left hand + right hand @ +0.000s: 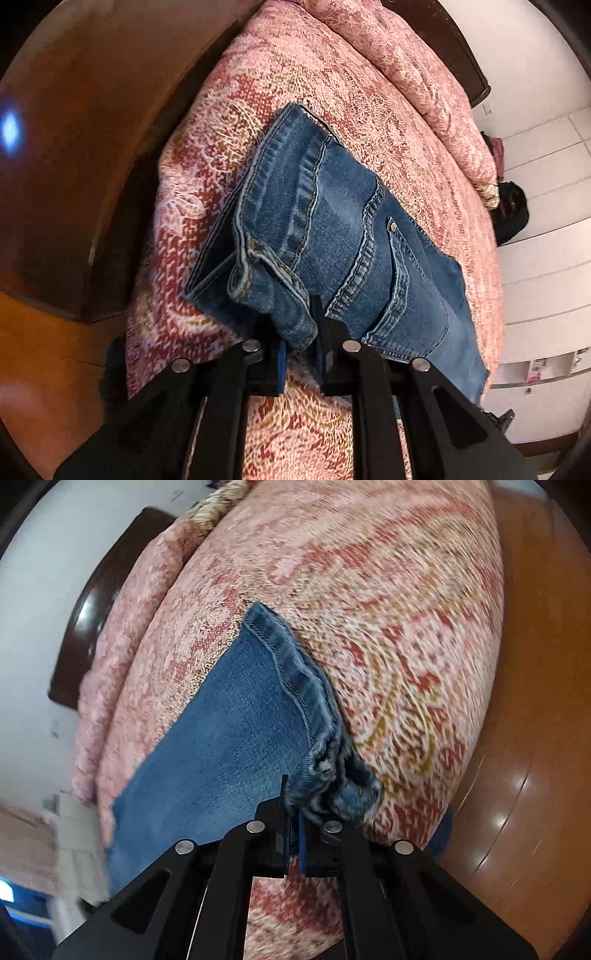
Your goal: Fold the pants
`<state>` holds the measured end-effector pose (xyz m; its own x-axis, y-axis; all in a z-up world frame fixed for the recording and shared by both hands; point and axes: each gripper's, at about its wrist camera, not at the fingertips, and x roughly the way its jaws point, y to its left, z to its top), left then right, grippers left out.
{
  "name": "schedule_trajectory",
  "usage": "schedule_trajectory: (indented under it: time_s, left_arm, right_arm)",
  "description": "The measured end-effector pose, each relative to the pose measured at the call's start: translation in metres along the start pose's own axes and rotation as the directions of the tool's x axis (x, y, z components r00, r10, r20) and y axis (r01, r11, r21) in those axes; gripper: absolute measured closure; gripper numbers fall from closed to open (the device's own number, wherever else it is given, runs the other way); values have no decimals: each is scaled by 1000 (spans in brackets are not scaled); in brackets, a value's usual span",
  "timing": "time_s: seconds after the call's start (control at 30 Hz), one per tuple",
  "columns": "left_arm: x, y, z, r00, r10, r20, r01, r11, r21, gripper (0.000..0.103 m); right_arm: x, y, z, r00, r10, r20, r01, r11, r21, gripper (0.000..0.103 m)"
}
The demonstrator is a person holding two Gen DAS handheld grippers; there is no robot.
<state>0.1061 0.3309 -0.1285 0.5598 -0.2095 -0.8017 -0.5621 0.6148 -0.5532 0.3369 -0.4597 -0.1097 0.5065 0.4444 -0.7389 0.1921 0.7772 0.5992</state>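
Your bed (369, 92), under its pink patterned cover, carries the jeans (332, 221) near its edge. Both your grippers angle steeply down at them. Your left gripper (301, 350) is clamped on the waistband corner, your right gripper (293, 834) pinched tight on the hem (332, 790). The fisheye edge cuts off the leg; wooden floor (535, 738) lies open beside the bed.

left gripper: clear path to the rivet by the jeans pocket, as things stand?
Probably not yet. The left gripper is shut on the jeans at the waistband; it must let go first. The rivet itself lies uncovered on top, nothing over it.
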Motion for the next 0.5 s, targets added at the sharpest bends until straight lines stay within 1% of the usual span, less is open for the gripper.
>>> schedule_trajectory:
  time_s: [0.07,0.1,0.13,0.17,0.2,0.23,0.27,0.3,0.33,0.37,0.4,0.43,0.47,0.5]
  left_arm:
    - [-5,-4,-2,1000,28,-8,-28,1000,-5,85]
    - [-8,-7,-4,999,40,-10,-40,999,-5,73]
    - [-13,-10,-6,999,43,2,-43,999,-1,50]
    - [-22,-13,-12,990,138,31,-138,990,15,27]
    - [-29,-17,-18,967,247,65,-250,968,27,2]
    - [-38,-21,-26,948,297,110,-304,951,51,3]
    - [-42,-23,-31,949,293,115,-301,951,64,3]
    - [-47,-24,-37,939,315,136,-325,943,66,3]
    - [-53,-28,-43,924,339,175,-355,932,67,4]
    - [-58,-36,-51,927,309,214,-334,938,92,4]
    - [-58,-49,-58,943,243,227,-278,950,140,4]
    - [-57,-59,-62,948,218,231,-261,950,174,3]
    - [-52,-78,-71,955,182,233,-239,941,242,3]
    - [-44,-98,-80,969,122,215,-189,926,326,3]
  right_arm:
    - [-7,-8,-4,1000,26,-9,-25,996,82,98]
    - [-14,-11,-10,999,33,-4,-32,991,126,96]
    - [-21,-11,-14,1000,24,14,-26,989,144,95]
    - [-29,-10,-19,999,7,40,-13,987,158,95]
    - [-38,-6,-26,997,9,73,-20,987,158,92]
    - [-43,-1,-29,995,29,92,-43,988,150,92]
    - [-47,8,-33,992,64,110,-78,989,130,92]
    - [-46,16,-34,990,91,112,-103,989,107,92]
    - [-43,27,-34,986,130,104,-138,987,78,92]
    - [-36,44,-34,980,183,78,-186,982,34,92]
    - [-22,68,-33,972,233,22,-233,972,-26,92]
    - [-6,95,-33,963,266,-30,-268,960,-84,92]
    - [5,115,-34,954,291,-66,-297,947,-119,92]
    - [24,145,-36,934,334,-130,-352,922,-162,92]
